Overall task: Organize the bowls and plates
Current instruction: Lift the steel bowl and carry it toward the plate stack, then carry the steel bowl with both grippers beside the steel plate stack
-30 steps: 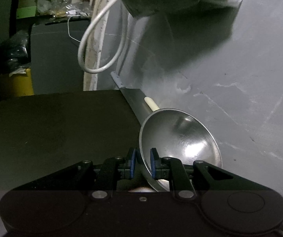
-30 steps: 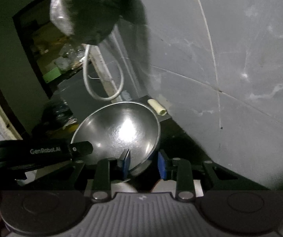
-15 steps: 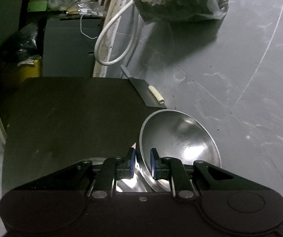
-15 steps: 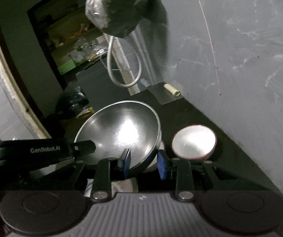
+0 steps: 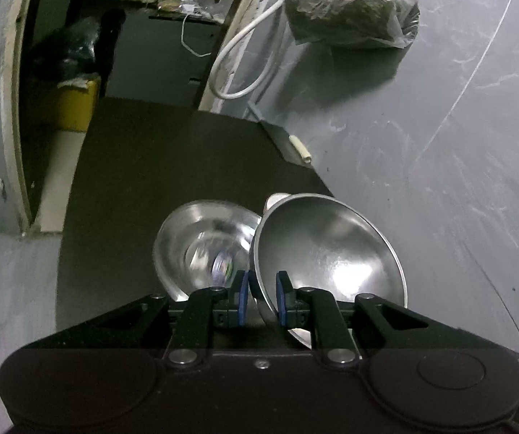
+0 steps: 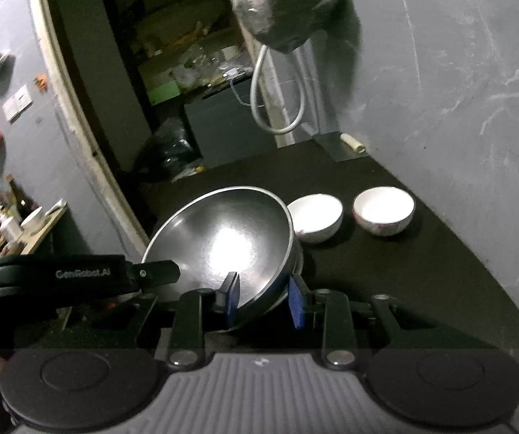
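**Both grippers clamped on one steel bowl above the dark counter**

Left wrist view: the left gripper (image 5: 261,298) sits at lower centre of the frame. Its blue-padded fingers (image 5: 242,298) stand narrow, one on each side of the rim of the large, shiny, round stainless-steel bowl (image 5: 328,253), gripping the rim. This bowl is tilted, its hollow facing up and to the right, and it fills the centre-right of the frame. Just left of it, lower on the black countertop (image 5: 158,166), lies a second polished steel bowl (image 5: 201,242); its image is blurred. A sliver of a white bowl (image 5: 275,199) shows behind the upper rim of the held bowl.

Right wrist view: the right gripper (image 6: 263,302) at lower centre is closed narrowly on the near rim of the same steel bowl (image 6: 223,246), one blue pad inside, one outside. The left gripper's black body enters from the left edge and meets the bowl's left rim. To the right of the bowl, two white ceramic bowls stand upright on the countertop, side by side and apart: the nearer one (image 6: 317,215) just beside the steel bowl, the other, with a dark rim (image 6: 384,209), further right.

At upper centre, a clear plastic bag with dark contents (image 6: 288,3) hangs against the grey wall (image 6: 458,72).
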Demonstrator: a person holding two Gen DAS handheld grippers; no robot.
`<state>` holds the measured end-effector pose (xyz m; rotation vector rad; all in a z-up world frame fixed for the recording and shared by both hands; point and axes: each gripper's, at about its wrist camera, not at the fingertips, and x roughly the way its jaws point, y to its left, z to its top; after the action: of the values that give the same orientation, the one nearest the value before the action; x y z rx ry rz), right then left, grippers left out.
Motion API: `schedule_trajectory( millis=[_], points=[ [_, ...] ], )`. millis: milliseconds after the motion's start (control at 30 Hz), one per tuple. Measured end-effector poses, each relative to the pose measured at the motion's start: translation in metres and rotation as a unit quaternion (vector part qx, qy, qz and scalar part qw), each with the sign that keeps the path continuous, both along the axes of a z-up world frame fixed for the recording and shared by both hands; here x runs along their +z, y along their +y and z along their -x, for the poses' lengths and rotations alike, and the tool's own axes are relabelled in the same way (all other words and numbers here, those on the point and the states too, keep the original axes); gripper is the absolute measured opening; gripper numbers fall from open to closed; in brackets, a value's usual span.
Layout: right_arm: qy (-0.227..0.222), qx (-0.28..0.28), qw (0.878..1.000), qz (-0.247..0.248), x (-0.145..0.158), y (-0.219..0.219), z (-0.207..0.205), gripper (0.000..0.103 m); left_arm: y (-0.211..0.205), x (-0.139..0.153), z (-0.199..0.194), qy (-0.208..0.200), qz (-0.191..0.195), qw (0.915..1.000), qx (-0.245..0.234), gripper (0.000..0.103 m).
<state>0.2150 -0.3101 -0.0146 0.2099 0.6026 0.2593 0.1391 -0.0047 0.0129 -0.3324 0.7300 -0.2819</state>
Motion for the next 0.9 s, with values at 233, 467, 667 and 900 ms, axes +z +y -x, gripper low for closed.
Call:
schedule_trajectory(
  millis=[233,467,667,900],
  points=[
    [0.001,0.009,1.0,0.001,0.002,0.017,0.03,0.032,0.02,-0.006,0.039,0.01,0.0,0.9999,-0.002,0.021],
    [0.02,0.028,0.999,-0.004,-0.013,0.033,0.048,0.032,0.04,-0.014,0.06,0.016,-0.012,0.9998,0.004,0.021],
    [0.049,0.053,0.997,0.003,-0.024,0.043,0.054,0.032,0.053,-0.029,0.073,0.041,-0.015,0.999,0.008,0.021],
    [0.074,0.067,0.995,0.011,-0.034,0.051,0.058,0.032,0.061,-0.045,0.081,0.065,-0.017,0.9976,0.014,0.021]
  ],
)
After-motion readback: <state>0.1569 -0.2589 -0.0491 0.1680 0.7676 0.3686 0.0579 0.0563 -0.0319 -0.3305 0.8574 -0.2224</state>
